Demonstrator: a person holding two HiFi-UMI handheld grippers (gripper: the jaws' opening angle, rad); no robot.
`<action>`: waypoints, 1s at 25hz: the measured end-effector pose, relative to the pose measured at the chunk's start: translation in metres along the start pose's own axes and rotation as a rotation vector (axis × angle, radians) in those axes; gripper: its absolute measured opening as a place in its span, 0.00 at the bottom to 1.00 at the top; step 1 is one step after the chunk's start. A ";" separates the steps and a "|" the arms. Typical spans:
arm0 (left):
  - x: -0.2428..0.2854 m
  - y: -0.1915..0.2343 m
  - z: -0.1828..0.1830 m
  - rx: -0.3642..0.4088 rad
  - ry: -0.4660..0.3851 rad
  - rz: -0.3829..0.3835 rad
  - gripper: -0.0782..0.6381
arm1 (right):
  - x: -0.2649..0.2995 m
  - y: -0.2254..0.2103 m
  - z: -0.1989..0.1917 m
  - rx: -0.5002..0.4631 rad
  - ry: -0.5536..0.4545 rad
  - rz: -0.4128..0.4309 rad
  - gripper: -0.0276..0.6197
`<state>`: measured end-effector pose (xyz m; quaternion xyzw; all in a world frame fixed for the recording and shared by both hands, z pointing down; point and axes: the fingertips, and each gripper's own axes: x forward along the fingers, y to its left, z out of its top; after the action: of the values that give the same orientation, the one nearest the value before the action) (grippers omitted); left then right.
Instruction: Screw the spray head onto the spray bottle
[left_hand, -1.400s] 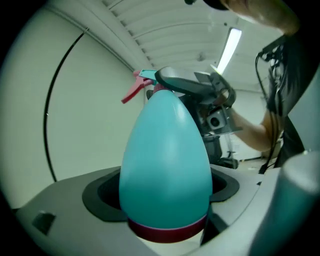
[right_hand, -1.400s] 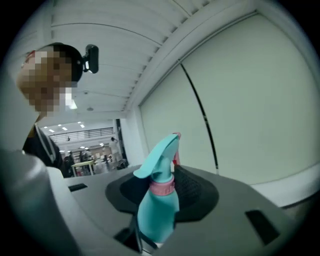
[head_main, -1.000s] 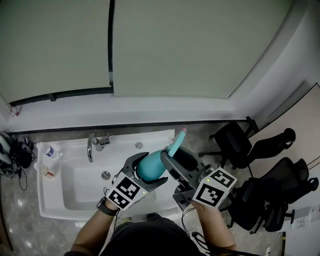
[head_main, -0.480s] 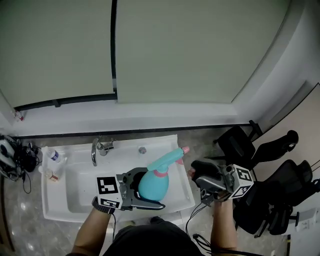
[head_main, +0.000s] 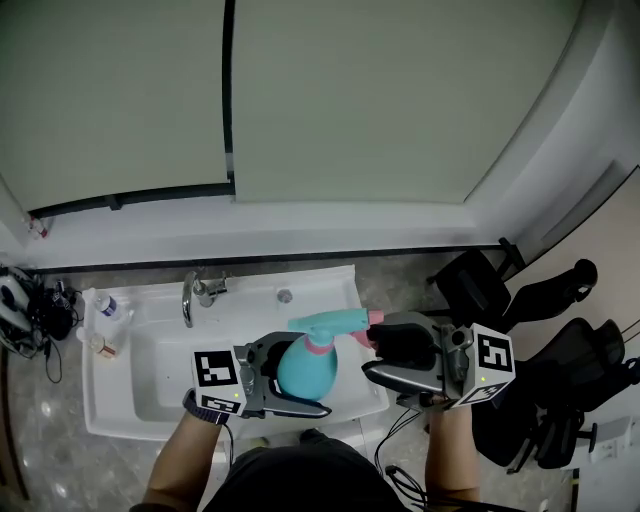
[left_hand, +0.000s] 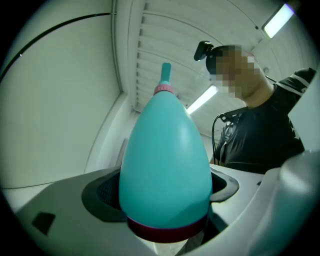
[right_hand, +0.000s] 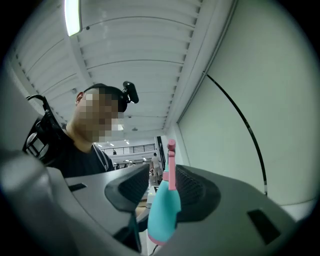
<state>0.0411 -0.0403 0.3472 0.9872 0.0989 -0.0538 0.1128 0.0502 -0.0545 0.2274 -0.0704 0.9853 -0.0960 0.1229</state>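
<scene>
One spray bottle (head_main: 303, 372) clamped in left gripper (head_main: 312, 375) | spray head (head_main: 328, 322) within right gripper (head_main: 376, 347)

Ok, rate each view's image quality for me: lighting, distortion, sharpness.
Head view: evenly lit, sharp, wall lines bowed by the wide lens. Left gripper view: strong fisheye with black corners, the spray bottle looms large, without glare. Right gripper view: same fisheye, ceiling light blown out, spray head in focus.
</scene>
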 end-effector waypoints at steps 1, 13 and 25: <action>0.001 0.002 -0.001 -0.002 0.000 0.011 0.73 | 0.005 0.005 0.000 -0.023 0.018 0.008 0.30; -0.002 -0.034 0.006 -0.010 -0.075 -0.197 0.73 | -0.020 0.035 0.011 -0.046 -0.065 0.169 0.30; 0.012 -0.069 -0.005 -0.077 -0.014 -0.421 0.73 | 0.035 0.038 -0.027 -0.049 0.238 0.403 0.30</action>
<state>0.0386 0.0287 0.3361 0.9394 0.3039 -0.0792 0.1372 0.0052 -0.0185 0.2373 0.1368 0.9890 -0.0529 0.0207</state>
